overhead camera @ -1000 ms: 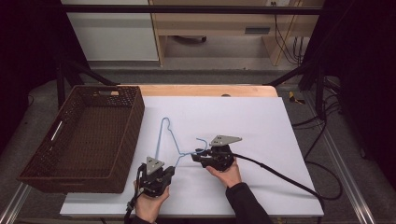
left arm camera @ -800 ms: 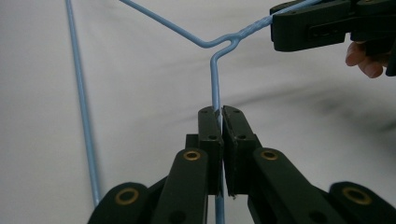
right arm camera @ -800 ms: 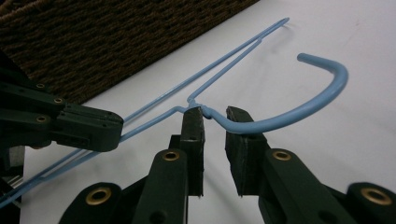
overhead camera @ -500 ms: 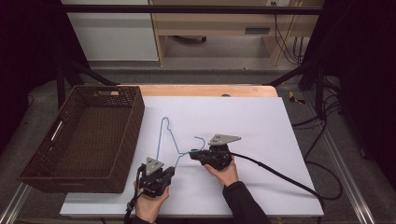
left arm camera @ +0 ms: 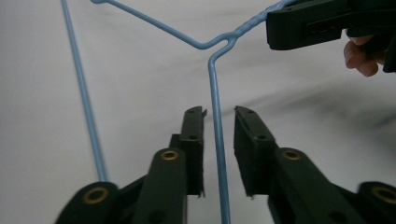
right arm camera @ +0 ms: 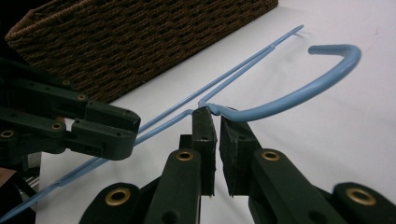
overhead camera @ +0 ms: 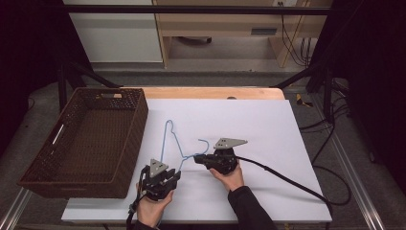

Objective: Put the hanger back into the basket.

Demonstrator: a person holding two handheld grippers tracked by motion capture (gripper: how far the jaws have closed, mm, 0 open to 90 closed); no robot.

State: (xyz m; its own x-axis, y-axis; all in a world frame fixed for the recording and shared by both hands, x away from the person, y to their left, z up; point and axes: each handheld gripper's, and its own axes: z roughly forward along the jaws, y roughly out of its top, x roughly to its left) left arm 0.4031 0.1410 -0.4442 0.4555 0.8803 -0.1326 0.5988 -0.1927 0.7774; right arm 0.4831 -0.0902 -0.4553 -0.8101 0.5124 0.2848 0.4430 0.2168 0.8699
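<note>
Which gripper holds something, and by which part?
The right gripper pinches the blue wire hanger at its twisted neck below the hook; the left gripper grips nothing.

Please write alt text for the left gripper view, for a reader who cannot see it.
The left gripper has its jaws apart around a thin blue wire hanger, not pressing it, on a white table. At the upper right, the right gripper grips the hanger's twisted neck.
</note>
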